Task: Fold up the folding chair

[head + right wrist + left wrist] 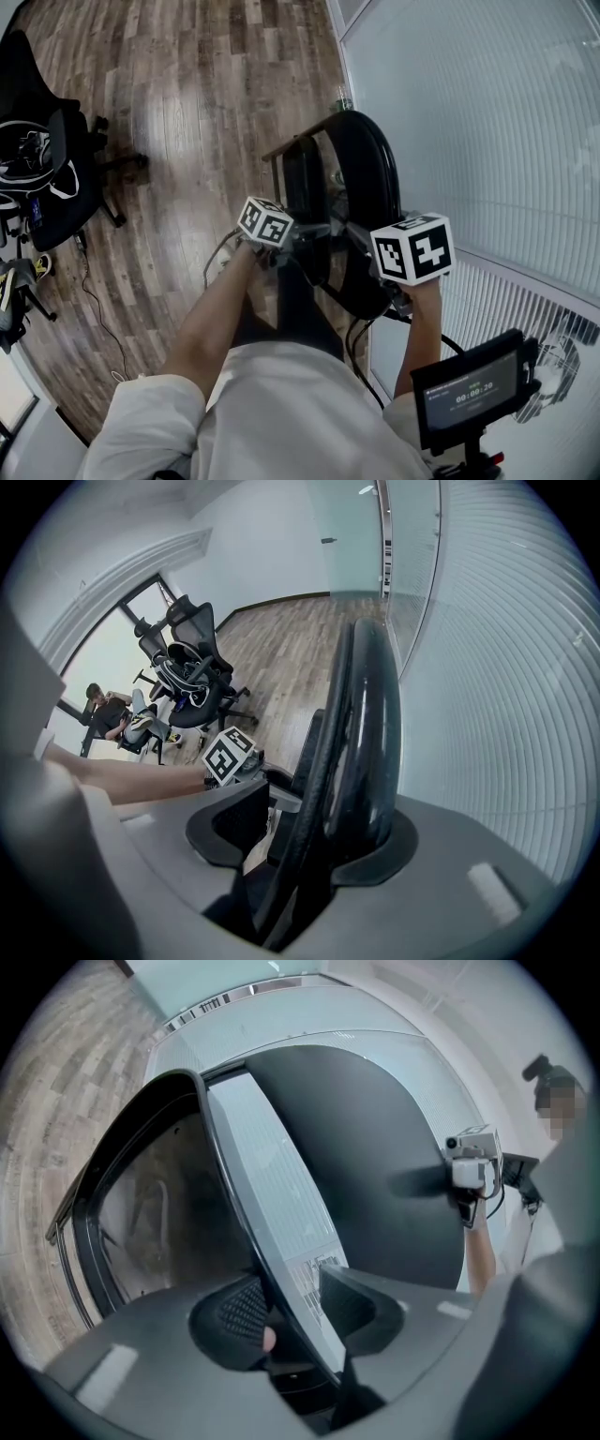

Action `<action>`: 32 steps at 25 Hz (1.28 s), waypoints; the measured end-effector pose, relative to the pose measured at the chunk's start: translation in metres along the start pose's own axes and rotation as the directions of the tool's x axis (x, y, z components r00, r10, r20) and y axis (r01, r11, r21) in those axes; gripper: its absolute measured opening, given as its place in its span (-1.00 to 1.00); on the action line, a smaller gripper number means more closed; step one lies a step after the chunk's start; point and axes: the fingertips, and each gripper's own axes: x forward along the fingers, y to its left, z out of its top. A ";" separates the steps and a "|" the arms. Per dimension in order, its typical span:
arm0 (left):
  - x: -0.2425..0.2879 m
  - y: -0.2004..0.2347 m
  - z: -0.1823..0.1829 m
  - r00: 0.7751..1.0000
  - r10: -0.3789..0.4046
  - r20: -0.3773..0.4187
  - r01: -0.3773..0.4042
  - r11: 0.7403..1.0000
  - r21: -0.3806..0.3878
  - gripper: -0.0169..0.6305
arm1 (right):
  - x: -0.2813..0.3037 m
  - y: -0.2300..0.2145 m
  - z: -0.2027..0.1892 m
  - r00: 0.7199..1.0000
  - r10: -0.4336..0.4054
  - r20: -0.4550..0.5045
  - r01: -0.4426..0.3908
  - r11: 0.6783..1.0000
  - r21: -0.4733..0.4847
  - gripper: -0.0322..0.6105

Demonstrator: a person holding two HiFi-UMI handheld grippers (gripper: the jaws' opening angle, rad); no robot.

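The black folding chair [361, 169] stands nearly flat beside the glass wall, with its round backrest [375, 1166] dark and broad. My left gripper [302, 234] reaches in level from the left. In the left gripper view [295, 1312] its pads press from both sides on the seat's thin black rim [234, 1204], where a pale face carries a printed sticker. My right gripper [389, 281] points steeply down over the chair's top. In the right gripper view [319, 836] the rim [323, 761] and thick padded edge [375, 724] pass between wide jaws, with floor showing between the left pad and the rim.
A frosted glass wall [487, 122] runs close along the chair's right side. Black office chairs [47, 169] cluster at the far left on the wood floor [187, 112]. A cable [98, 309] trails on the floor. A small screen [473, 389] hangs at lower right. People sit far off [112, 719].
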 end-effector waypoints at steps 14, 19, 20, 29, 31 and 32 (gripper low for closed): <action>0.004 0.003 0.000 1.000 0.016 0.027 -0.016 1.000 -0.019 -0.56 | 0.001 -0.007 -0.002 1.000 -0.013 0.006 0.013 1.000 0.008 -0.31; 0.001 0.006 -0.002 0.999 0.024 0.033 -0.023 1.000 -0.017 -0.57 | 0.005 -0.006 -0.003 1.000 -0.027 -0.002 0.027 1.000 0.006 -0.33; 0.001 0.006 -0.002 0.999 0.026 0.033 -0.025 1.000 -0.018 -0.57 | 0.005 -0.006 -0.003 1.000 -0.031 -0.003 0.031 0.999 0.005 -0.35; 0.000 0.006 -0.003 0.998 0.020 0.051 -0.019 1.000 -0.021 -0.48 | 0.006 -0.004 -0.003 0.999 -0.032 0.000 0.032 0.999 0.003 -0.34; -0.001 0.006 -0.003 0.998 0.022 0.051 -0.021 1.000 -0.020 -0.48 | 0.006 -0.003 -0.003 0.999 -0.034 -0.002 0.034 0.999 0.001 -0.34; -0.001 0.007 -0.003 0.998 0.023 0.050 -0.022 1.000 -0.019 -0.48 | 0.007 -0.004 -0.003 0.999 -0.037 -0.002 0.037 0.999 0.001 -0.34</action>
